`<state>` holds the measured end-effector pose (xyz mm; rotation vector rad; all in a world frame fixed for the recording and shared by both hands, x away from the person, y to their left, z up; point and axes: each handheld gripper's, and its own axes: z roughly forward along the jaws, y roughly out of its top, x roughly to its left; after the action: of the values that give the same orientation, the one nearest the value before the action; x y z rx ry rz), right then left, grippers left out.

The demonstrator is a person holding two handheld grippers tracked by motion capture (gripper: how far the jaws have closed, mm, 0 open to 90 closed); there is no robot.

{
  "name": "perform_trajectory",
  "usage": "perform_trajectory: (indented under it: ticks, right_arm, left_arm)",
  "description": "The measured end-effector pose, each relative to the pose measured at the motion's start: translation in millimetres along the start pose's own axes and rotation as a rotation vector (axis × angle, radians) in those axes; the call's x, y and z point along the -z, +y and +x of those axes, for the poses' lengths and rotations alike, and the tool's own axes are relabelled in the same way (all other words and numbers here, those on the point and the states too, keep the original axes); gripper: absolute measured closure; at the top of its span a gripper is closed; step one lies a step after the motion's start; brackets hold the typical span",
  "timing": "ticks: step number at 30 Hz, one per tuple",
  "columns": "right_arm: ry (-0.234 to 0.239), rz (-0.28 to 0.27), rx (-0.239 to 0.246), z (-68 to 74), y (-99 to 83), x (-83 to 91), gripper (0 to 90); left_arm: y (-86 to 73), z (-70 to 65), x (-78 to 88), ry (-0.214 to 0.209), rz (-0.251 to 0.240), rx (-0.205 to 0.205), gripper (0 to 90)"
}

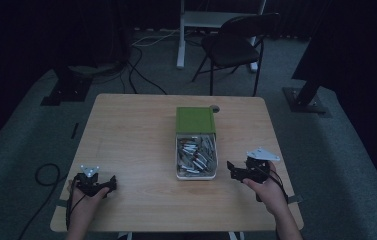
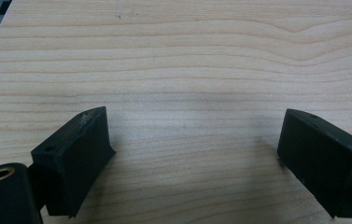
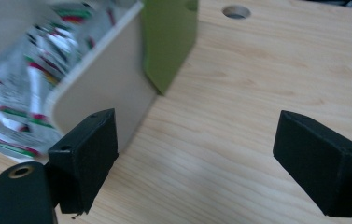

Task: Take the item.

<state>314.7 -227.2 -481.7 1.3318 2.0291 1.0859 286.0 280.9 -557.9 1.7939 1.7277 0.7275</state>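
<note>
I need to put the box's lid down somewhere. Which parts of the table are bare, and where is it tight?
The widest bare wood lies left of the box, from the far edge down to the left gripper. A narrower strip runs right of the green lid, around the table hole. It is tight between the box's right wall and the right gripper.

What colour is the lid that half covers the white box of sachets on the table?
Green. The lid shows best in the high view.
</note>
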Motion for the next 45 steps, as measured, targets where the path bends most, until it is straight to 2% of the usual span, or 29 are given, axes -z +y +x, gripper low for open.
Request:
perform_trajectory:
  ticks: [7,8,11,12,14,19,20,23,25,33,35,37,38,42,45]
  right_arm:
    - [0.040,-0.030,0.039,17.3,17.9,0.3,14.0]
    - [0.055,-0.037,0.057,23.2,22.4,-0.4,14.1]
    - [0.061,-0.042,0.066,27.1,25.1,-1.0,14.8]
    - [0.078,-0.055,0.088,34.6,30.7,-2.0,15.0]
    - [0.095,-0.064,0.099,39.6,34.1,-2.1,20.4]
    - [0.117,-0.070,0.132,49.1,37.8,-4.4,20.6]
    - [0.123,-0.073,0.158,53.7,38.3,-5.8,22.5]
    - [0.126,-0.065,0.198,58.9,38.4,-8.1,27.6]
    - [0.140,-0.061,0.205,61.6,38.3,-9.9,27.9]
    - [0.217,-0.009,0.261,71.9,35.4,-18.2,47.4]
    - [0.215,0.002,0.288,75.2,32.6,-22.0,54.5]
    - [0.212,0.009,0.290,77.5,30.1,-24.9,60.3]
    - [0.212,0.009,0.290,77.5,30.1,-24.9,60.3]
    - [0.186,0.028,0.304,79.4,25.7,-31.9,70.1]
    - [0.189,0.035,0.303,80.0,24.1,-34.1,70.9]
  left_arm:
    - [0.0,0.0,0.0,0.000,0.000,0.000,10.2]
    - [0.0,0.0,0.0,0.000,0.000,0.000,10.2]
    - [0.0,0.0,0.0,0.000,0.000,0.000,10.2]
    - [0.0,0.0,0.0,0.000,0.000,0.000,10.2]
    - [0.0,0.0,0.0,0.000,0.000,0.000,10.2]
    - [0.0,0.0,0.0,0.000,0.000,0.000,10.2]
    - [0.0,0.0,0.0,0.000,0.000,0.000,10.2]
    - [0.0,0.0,0.0,0.000,0.000,0.000,10.2]
    - [0.0,0.0,0.0,0.000,0.000,0.000,10.2]
    - [0.0,0.0,0.0,-0.001,0.000,0.000,10.2]
    - [0.0,0.1,0.0,-0.001,0.000,0.000,10.2]
    - [0.0,0.0,0.0,0.000,0.000,0.000,10.2]
    - [0.0,0.0,0.0,0.000,0.000,0.000,10.2]
    - [0.0,0.0,0.0,-0.001,0.000,0.000,10.2]
    - [0.0,0.0,0.0,-0.001,0.000,0.000,10.2]
